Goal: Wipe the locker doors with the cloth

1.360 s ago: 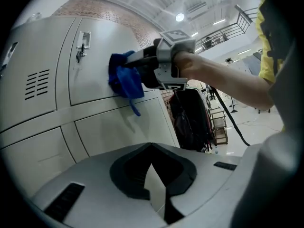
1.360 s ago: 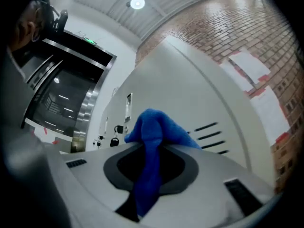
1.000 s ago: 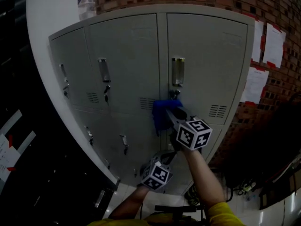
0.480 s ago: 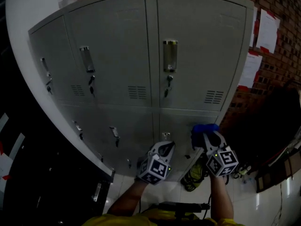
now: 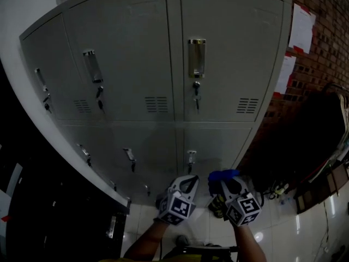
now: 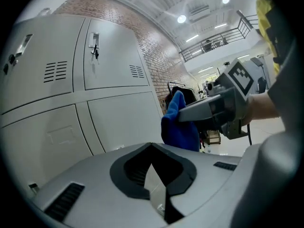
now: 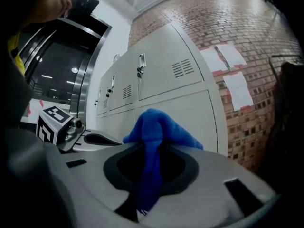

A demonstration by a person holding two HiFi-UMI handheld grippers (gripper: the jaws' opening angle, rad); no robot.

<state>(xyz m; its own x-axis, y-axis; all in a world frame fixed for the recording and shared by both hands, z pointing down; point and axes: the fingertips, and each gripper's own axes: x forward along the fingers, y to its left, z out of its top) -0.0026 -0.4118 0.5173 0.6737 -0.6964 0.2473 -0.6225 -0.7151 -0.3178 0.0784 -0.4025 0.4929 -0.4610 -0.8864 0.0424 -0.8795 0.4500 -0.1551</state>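
The cloth (image 7: 156, 127) is being pinched by the right gripper (image 7: 148, 172) jaws, bunching past them; the left gripper (image 6: 154, 175) jaws are being pressed together, empty.

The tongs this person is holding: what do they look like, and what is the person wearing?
The left tongs and right tongs are smooth pale grey shells tapering to the tips, with a dark hollow at the mouth. Each carries a cube printed with black and white square markers. A thin dark cable hangs from the right one. A yellow garment shows.
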